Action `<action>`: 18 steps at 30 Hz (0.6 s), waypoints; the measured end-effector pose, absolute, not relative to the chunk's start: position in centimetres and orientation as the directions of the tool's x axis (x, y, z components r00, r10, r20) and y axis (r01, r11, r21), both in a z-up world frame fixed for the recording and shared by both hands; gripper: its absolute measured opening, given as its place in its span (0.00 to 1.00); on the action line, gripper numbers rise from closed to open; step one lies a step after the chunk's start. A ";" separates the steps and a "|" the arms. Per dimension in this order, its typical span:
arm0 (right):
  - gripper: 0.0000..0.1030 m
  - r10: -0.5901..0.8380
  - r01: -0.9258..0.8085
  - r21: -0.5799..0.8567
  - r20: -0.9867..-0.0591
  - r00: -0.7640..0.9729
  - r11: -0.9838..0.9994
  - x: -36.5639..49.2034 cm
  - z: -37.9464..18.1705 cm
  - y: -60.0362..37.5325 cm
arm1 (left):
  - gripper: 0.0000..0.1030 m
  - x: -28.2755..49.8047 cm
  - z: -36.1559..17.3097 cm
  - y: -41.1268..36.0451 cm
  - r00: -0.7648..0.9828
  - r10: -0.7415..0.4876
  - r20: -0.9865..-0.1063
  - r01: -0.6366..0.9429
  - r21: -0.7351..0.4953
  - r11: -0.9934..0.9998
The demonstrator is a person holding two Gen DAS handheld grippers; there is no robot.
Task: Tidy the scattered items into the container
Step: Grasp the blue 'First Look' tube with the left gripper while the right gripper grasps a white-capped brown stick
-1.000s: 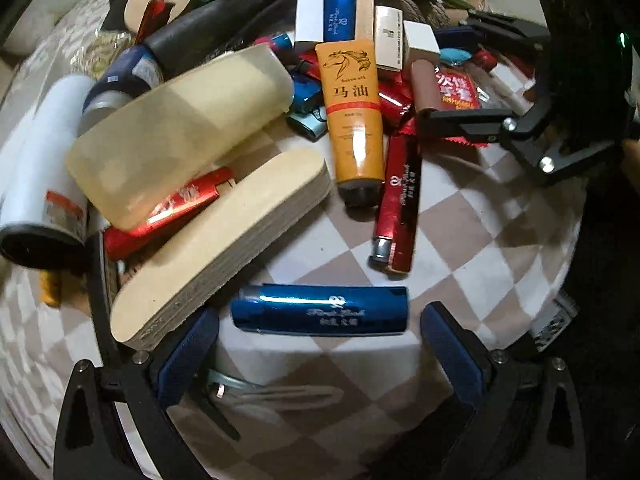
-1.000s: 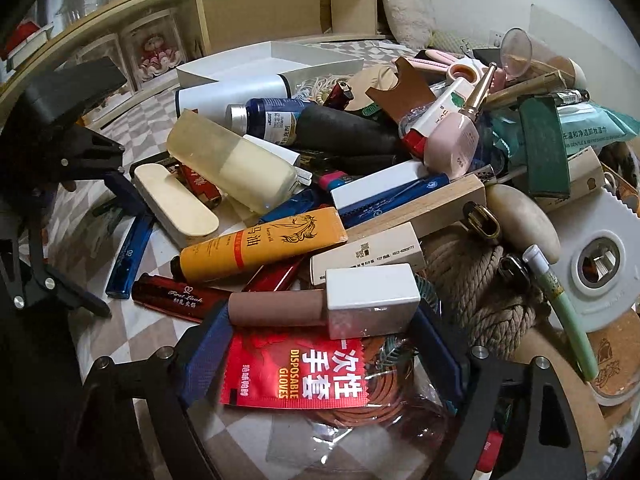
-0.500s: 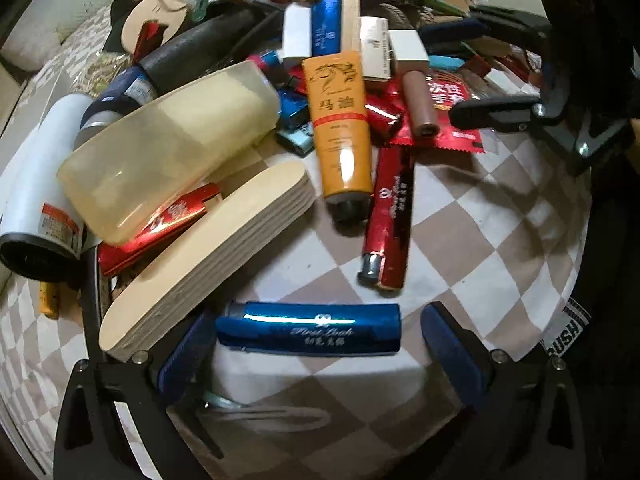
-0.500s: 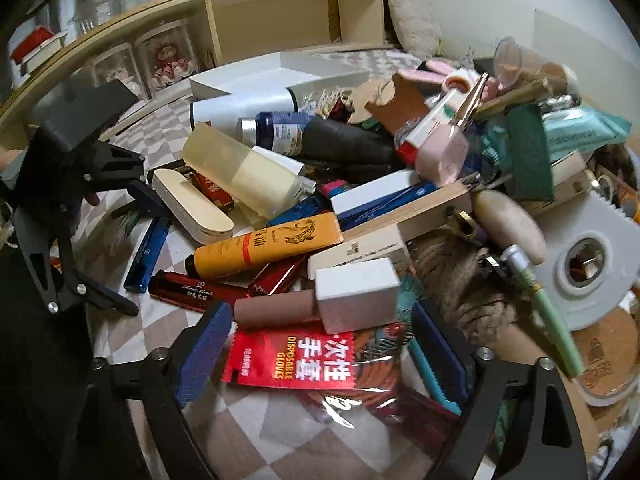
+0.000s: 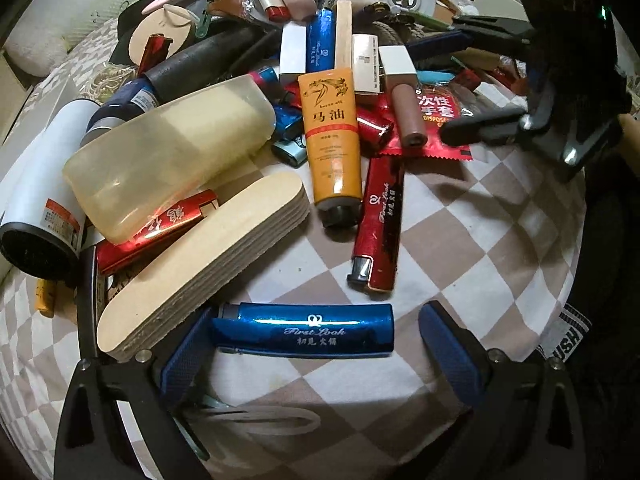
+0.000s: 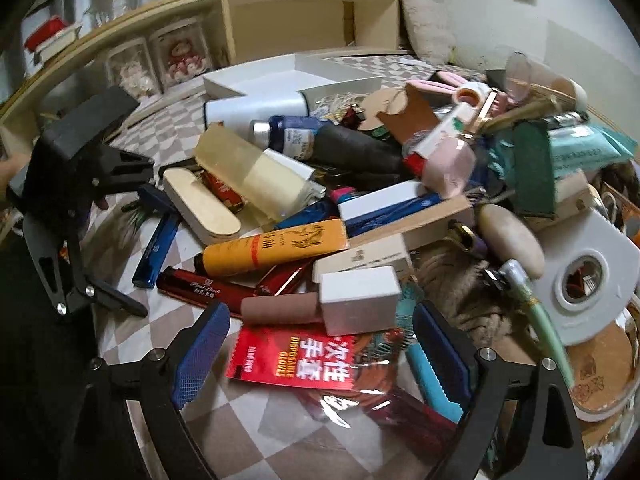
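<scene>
A blue metallic lighter point(image 5: 304, 330) lies crosswise on the checked cloth between the open fingers of my left gripper point(image 5: 316, 350); the left pad point(image 5: 186, 356) is at its cap end, the right pad is apart from it. It also shows in the right wrist view point(image 6: 156, 246). My right gripper point(image 6: 320, 354) is open over a red disposable-gloves packet point(image 6: 296, 356), just short of a brown tube with a white cap point(image 6: 324, 306). The white container point(image 6: 292, 78) stands behind the pile.
A heap of items covers the cloth: orange tube point(image 5: 330, 136), red lighter point(image 5: 380, 220), wooden block point(image 5: 208, 264), translucent case point(image 5: 168, 156), white bottle point(image 5: 44, 184), rope point(image 6: 468, 292), tape roll point(image 6: 584, 280). Shelving point(image 6: 280, 20) stands behind.
My left gripper has moved in around the blue lighter, which now sits lower between the fingers. My right gripper has pulled back and up a little from the brown tube.
</scene>
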State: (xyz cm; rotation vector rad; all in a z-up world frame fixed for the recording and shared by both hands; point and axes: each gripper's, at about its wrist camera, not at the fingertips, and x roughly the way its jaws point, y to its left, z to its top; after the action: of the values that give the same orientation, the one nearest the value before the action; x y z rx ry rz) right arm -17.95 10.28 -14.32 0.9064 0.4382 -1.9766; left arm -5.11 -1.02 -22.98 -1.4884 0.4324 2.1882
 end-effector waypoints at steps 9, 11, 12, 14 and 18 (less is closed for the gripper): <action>0.90 -0.520 0.847 -0.064 -0.764 -0.382 -0.528 -17.8 -15.6 8.1 | 0.98 -2.9 -24.8 0.7 -0.324 0.202 -0.924 -0.533 0.002 -0.846; 0.90 -0.524 0.846 -0.060 -0.762 -0.381 -0.529 -18.1 -15.5 8.0 | 0.98 -2.5 -25.3 1.1 -0.327 0.203 -0.923 -0.530 0.001 -0.848; 0.90 -0.527 0.846 -0.049 -0.763 -0.375 -0.531 -18.3 -15.6 7.9 | 0.98 -2.2 -25.6 1.4 -0.328 0.204 -0.922 -0.529 0.000 -0.849; 0.90 -0.530 0.844 -0.022 -0.770 -0.356 -0.535 -18.7 -15.8 8.0 | 0.98 -1.5 -26.0 1.9 -0.332 0.206 -0.921 -0.527 0.000 -0.850; 0.90 -0.520 0.838 -0.021 -0.776 -0.358 -0.546 -19.0 -16.0 7.9 | 0.97 -0.1 -26.8 3.0 -0.341 0.205 -0.917 -0.526 0.006 -0.850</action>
State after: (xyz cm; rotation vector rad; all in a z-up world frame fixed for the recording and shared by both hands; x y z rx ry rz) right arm -18.97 7.93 -16.04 0.9325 0.5325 -1.9893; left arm -0.12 2.97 -26.84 -1.4525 0.4200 2.2167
